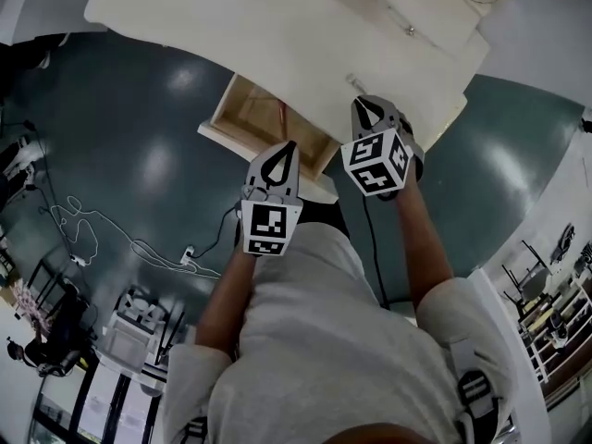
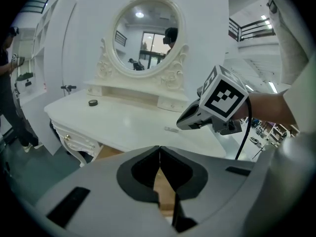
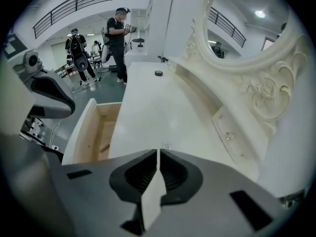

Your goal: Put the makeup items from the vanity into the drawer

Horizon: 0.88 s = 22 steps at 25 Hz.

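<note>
The white vanity top (image 1: pixel 277 35) carries a small pale makeup stick (image 2: pixel 172 129), which lies just beyond the tips of my right gripper (image 3: pixel 158 152). That stick (image 3: pixel 166 146) is not between the jaws, which are shut and hold nothing. A small round dark compact (image 3: pixel 158 73) sits far back on the top, also seen as a compact (image 2: pixel 93 102) in the left gripper view. The wooden drawer (image 1: pixel 268 123) stands pulled open below the top, with a thin item (image 3: pixel 104 148) on its floor. My left gripper (image 1: pixel 289 148) hovers over the drawer's front edge, shut and empty.
An oval mirror (image 2: pixel 146 36) in a carved frame rises behind the top, above a low shelf with a small knobbed drawer (image 3: pixel 229 136). People (image 3: pixel 118 38) stand far off. Cables (image 1: pixel 120 239) trail on the dark floor to the left.
</note>
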{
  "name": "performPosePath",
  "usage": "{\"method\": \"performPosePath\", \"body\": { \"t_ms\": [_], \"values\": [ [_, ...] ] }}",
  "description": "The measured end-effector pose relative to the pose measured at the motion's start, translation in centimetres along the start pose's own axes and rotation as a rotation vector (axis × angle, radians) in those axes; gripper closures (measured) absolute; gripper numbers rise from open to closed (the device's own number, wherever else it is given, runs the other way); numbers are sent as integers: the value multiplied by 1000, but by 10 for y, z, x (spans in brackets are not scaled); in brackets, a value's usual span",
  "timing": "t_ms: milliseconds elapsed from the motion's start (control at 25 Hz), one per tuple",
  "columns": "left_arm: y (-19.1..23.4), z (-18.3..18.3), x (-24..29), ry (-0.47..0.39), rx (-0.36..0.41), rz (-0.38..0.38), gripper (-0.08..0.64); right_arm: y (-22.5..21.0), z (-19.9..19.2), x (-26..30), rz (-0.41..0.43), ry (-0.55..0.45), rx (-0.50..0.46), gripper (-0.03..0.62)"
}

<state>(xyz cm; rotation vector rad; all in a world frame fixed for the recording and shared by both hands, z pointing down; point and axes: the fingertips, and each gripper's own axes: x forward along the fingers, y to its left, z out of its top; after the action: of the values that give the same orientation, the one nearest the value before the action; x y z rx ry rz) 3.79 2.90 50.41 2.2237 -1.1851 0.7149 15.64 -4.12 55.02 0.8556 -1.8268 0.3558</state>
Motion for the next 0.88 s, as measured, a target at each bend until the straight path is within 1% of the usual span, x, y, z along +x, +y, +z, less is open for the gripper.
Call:
{"method": "performPosePath", "body": {
  "t_ms": [120, 360, 520, 560, 600, 640, 800, 880],
  "values": [
    [-2, -2, 6, 14, -4, -9, 552, -5, -3, 8, 11, 21, -25, 575],
    [3, -5, 11, 27, -18, 6, 552, -14, -5, 18, 0, 53, -76, 574],
    [4, -7, 13, 37, -27, 9, 552, -17, -7, 28, 23, 79, -95, 572],
    [4, -8, 13, 40, -27, 9, 552, -16, -7, 31, 31, 87, -99, 555],
    [4, -9, 13, 43, -28, 9, 552, -16, -9, 34, 38, 99, -105, 499],
    [4, -11, 13, 47, -29, 9, 552, -16, -11, 37, 44, 111, -113, 472],
    [5, -13, 14, 51, -42, 15, 552, -17, -16, 46, 55, 141, -148, 472],
    [6, -12, 13, 48, -45, 20, 552, -18, -16, 47, 57, 148, -148, 474]
  ]
}}
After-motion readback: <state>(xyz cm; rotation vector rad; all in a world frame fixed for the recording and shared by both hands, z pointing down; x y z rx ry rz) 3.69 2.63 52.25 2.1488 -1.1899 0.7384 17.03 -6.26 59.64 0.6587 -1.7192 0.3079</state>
